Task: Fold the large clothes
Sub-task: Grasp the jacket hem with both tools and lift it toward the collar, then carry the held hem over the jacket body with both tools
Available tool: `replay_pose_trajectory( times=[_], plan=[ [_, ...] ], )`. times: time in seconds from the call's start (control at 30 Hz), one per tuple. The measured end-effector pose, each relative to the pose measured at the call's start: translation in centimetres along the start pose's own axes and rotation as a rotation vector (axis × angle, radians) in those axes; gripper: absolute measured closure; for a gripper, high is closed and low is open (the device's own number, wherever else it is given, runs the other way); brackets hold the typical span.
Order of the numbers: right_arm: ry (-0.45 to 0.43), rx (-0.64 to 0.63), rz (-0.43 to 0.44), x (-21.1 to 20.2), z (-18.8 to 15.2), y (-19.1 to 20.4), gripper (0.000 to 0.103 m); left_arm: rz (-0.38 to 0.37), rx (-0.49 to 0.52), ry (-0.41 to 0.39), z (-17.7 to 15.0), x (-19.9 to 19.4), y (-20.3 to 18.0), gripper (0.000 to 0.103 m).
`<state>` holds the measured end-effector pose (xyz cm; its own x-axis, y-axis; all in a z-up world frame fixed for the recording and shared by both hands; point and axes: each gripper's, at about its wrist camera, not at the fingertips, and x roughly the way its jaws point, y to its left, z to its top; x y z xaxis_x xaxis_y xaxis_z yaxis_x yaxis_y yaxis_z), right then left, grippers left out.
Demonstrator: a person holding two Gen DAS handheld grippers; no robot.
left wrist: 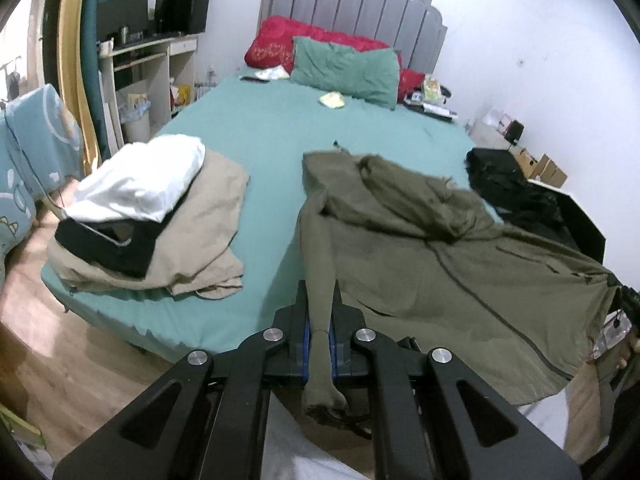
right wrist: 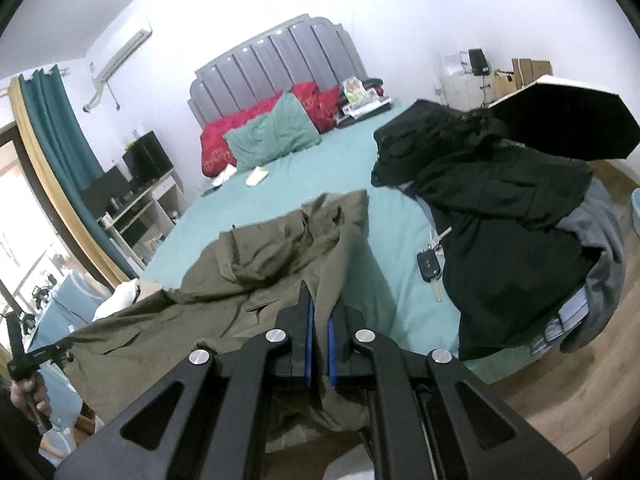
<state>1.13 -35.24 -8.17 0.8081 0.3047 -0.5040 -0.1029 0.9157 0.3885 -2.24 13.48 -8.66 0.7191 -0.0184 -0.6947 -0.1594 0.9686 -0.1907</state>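
**A:** ok so the olive jacket (left wrist: pixel 440 256) is draped across the foot of the bed (left wrist: pixel 264 136), hem end lifted off the green sheet and strung between the two grippers. Left gripper (left wrist: pixel 320 320) is clamped tight on one bottom corner, fabric bunched between the blue pads and a bit dangling out behind them. Right gripper (right wrist: pixel 319 316) is pinched shut on the other corner, cloth running straight down through the jaws.

**B:** what does each cam get that the other misses?

**A:** Left wrist view has the finished stuff: a beige folded garment (left wrist: pixel 200 240) with a black piece (left wrist: pixel 108 248) and a white one (left wrist: pixel 140 184) stacked on it, sitting well left of the jacket. In that view you can also follow the jacket's dark zipper line running diagonally down the front. Right wrist view barely catches that stack, just a white sliver at the left. Instead it shows the black clothes pile (right wrist: pixel 500 220) heaped on the right side of the bed, with grey stuff underneath at the edge, plus a car key (right wrist: pixel 430 268) lying on the sheet between the jacket and that pile.

**B:** pillows?

**A:** Both views. Green pillow (left wrist: pixel 348 70) in front of red ones (left wrist: pixel 276 44), up by the grey headboard (left wrist: pixel 352 8).
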Motion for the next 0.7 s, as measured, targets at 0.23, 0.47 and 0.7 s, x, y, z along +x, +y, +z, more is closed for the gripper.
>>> replay_pose_trajectory(
  times=[0.23, 0.47, 0.7],
  plan=[
    [-0.061, -0.005, 0.011, -4.5, 1.3, -0.7, 0.098, -0.017, 0.002, -0.074, 1.7, -5.1, -0.6, 0.096],
    [-0.130, 0.021, 0.038, -5.8, 4.1, -0.8, 0.098, -0.024, 0.021, -0.120, 5.1, -6.0, -1.8, 0.096],
    [-0.153, 0.073, 0.044, -1.6, 7.2, -2.0, 0.098, -0.013, -0.013, -0.133, 9.7, -1.3, -1.8, 0.096]
  ],
)
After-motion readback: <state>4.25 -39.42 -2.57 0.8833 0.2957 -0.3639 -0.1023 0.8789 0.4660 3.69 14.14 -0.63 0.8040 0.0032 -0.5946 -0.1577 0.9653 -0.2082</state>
